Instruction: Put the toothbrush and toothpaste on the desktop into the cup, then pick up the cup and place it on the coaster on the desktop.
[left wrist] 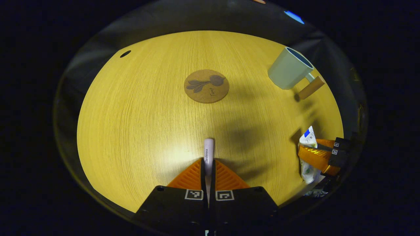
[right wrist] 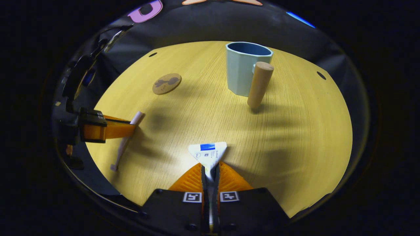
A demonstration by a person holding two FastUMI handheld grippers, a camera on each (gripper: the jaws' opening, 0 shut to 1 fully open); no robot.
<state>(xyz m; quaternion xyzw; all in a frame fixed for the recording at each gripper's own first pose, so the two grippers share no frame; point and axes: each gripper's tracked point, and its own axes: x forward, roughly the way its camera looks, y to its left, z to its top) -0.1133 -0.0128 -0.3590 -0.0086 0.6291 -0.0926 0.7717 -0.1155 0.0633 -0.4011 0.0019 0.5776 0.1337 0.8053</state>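
Observation:
My left gripper (left wrist: 208, 164) is shut on the white toothbrush (left wrist: 208, 154), whose handle end sticks out forward over the wooden desktop (left wrist: 137, 124). My right gripper (right wrist: 210, 168) is shut on the white toothpaste tube (right wrist: 208, 152), its flat crimped end pointing ahead. The pale blue cup (right wrist: 244, 67) with a wooden handle (right wrist: 259, 85) stands upright ahead of the right gripper; in the left gripper view the cup (left wrist: 288, 70) is far right. The round cork coaster (left wrist: 206, 86) lies straight ahead of the left gripper. The right gripper (left wrist: 316, 157) with the toothpaste (left wrist: 307, 139) appears at the right in the left gripper view, the left gripper (right wrist: 131, 127) with the toothbrush (right wrist: 124, 144) at the left in the right gripper view.
The coaster (right wrist: 166, 83) lies left of the cup in the right gripper view. Small dark holes (left wrist: 125, 53) mark the desktop near its far edge. Black cloth walls surround the round table.

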